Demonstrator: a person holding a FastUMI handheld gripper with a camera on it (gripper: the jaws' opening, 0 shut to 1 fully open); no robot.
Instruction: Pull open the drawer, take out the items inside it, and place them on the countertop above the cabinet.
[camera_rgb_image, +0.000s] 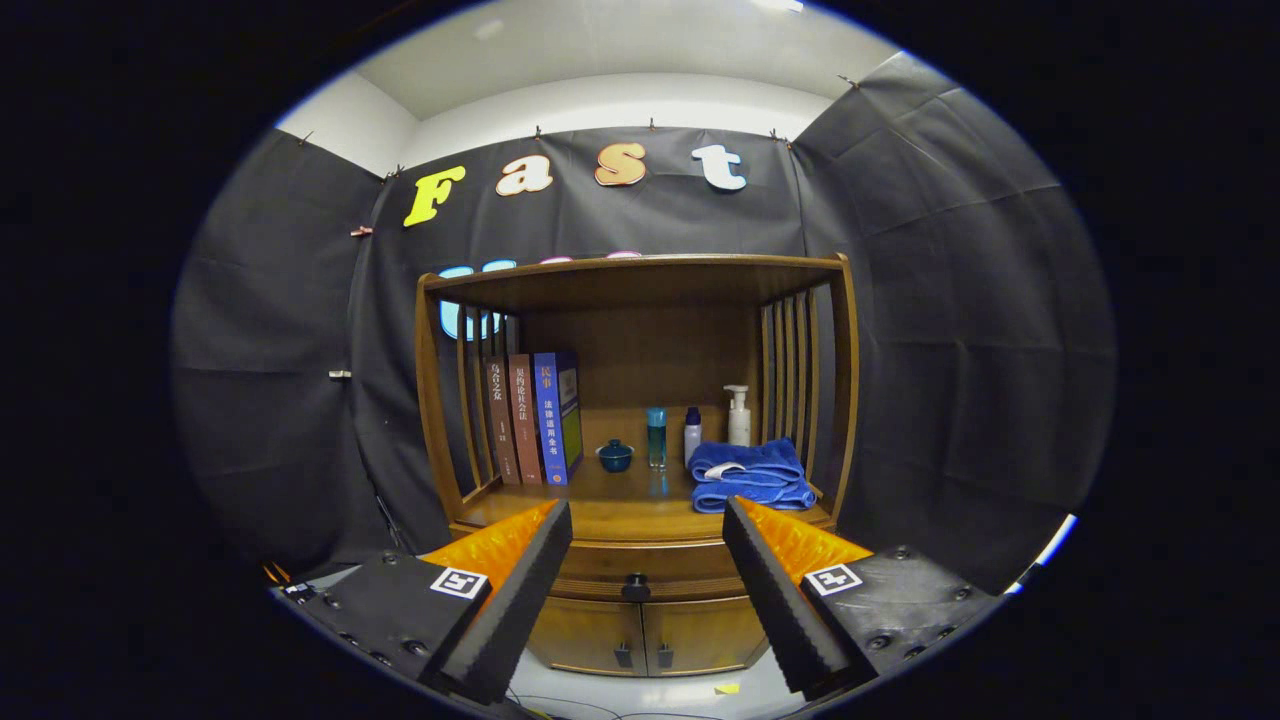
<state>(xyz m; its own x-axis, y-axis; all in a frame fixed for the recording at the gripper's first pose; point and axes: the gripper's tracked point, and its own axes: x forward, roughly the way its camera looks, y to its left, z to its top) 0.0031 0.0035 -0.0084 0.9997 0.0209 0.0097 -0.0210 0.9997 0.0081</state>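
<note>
The drawer (636, 568) sits shut in the wooden cabinet (845, 400), its dark knob (635, 586) showing between the fingers and beyond them, just under the countertop (630, 505) and above a pair of small doors (640, 632). Nothing of the task looks done yet: the drawer is not pulled, its contents are hidden, and no item from it lies on the countertop so far as can be judged. All three steps remain. The gripper (647, 590) hangs well apart from the cabinet with its fingers spread wide and nothing between them.

The countertop already carries other things (room for more looks limited to the middle front): three upright books (533, 417), a small lidded teal pot (615, 455), a teal bottle (656, 437), a small white bottle (692, 433), a pump bottle (738, 413) and a folded blue towel (752, 474). The book spines bear Chinese characters, too small to read with confidence; the bottles' labels are illegible.
</note>
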